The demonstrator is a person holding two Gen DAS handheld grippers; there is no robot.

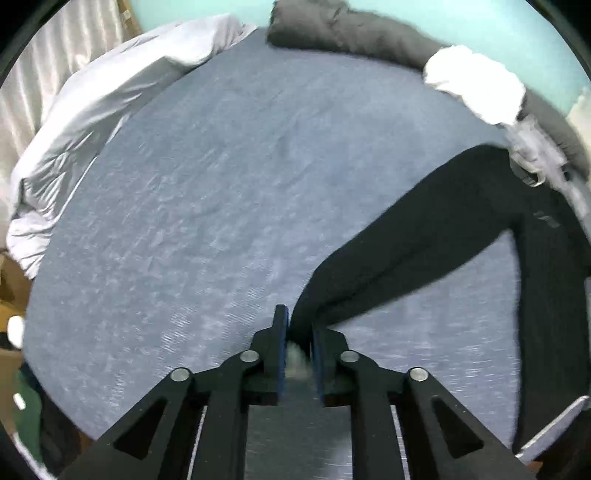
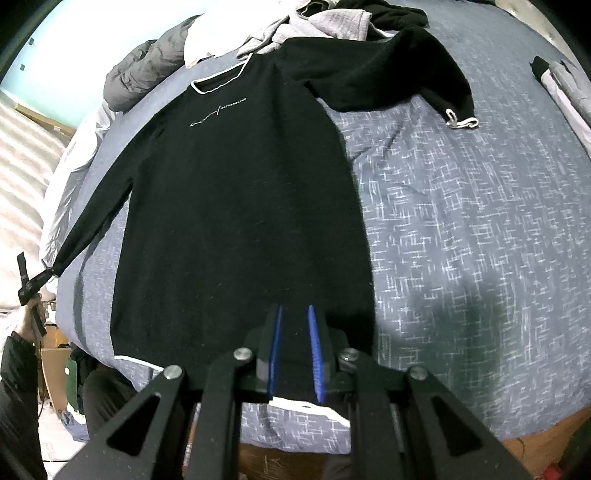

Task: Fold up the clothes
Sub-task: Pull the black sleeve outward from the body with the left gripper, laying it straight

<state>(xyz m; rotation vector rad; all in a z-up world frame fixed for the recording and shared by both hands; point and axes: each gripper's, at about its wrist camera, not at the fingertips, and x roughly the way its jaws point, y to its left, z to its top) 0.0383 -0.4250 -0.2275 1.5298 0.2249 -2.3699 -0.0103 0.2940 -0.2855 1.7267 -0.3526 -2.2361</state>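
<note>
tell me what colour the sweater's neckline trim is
White, on a black sweater; the neckline trim shows best in the right wrist view.

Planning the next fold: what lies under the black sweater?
The black sweater lies flat on the blue patterned bedsheet. Whatever is beneath its body is covered.

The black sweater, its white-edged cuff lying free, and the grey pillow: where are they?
Black sweater (image 2: 240, 206): right wrist view, middle of the chest.
White-edged cuff (image 2: 460, 120): right wrist view, end of the folded-over sleeve.
Grey pillow (image 1: 354, 33): left wrist view, its top surface.
</note>
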